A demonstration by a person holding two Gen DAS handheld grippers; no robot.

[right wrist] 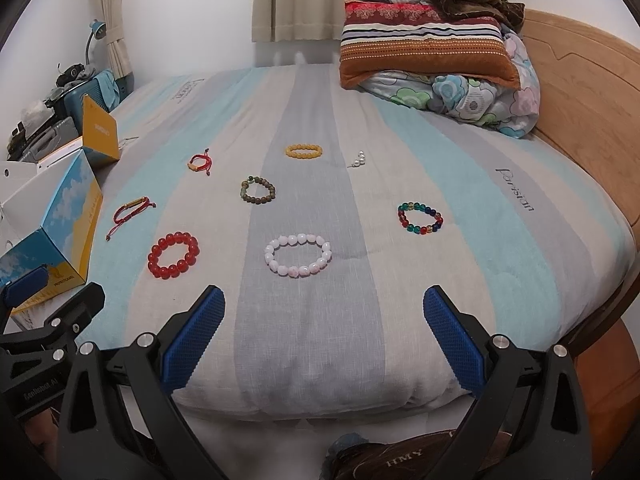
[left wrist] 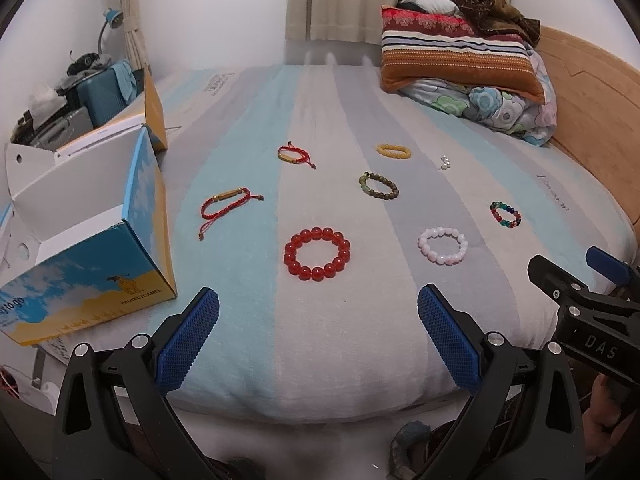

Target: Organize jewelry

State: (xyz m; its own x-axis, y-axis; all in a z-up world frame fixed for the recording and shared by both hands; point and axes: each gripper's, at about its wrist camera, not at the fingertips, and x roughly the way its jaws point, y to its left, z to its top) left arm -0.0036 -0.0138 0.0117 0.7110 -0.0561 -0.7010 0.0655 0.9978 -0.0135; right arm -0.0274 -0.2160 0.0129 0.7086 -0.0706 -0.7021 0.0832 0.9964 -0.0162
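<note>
Several bracelets lie apart on the striped bed: a red bead bracelet (left wrist: 317, 254) (right wrist: 173, 255), a pale pink one (left wrist: 443, 245) (right wrist: 298, 255), a multicoloured one (left wrist: 505, 214) (right wrist: 420, 217), a green-brown one (left wrist: 379, 186) (right wrist: 258, 189), a yellow one (left wrist: 394, 151) (right wrist: 304, 150), two red cord bracelets (left wrist: 228, 202) (left wrist: 295, 155) and a small pearl piece (left wrist: 445, 163) (right wrist: 359, 159). An open blue-and-yellow box (left wrist: 100, 240) (right wrist: 60, 216) stands at the left. My left gripper (left wrist: 318, 320) is open and empty, short of the red beads. My right gripper (right wrist: 324, 320) is open and empty, short of the pink bracelet.
A striped pillow (left wrist: 460, 52) on a floral quilt (left wrist: 508, 108) with a brown blanket sits at the far right, against a wooden headboard (left wrist: 592, 112). Suitcases and clutter (left wrist: 80, 92) stand beyond the bed's left edge. The near bed edge (left wrist: 312, 412) lies under the grippers.
</note>
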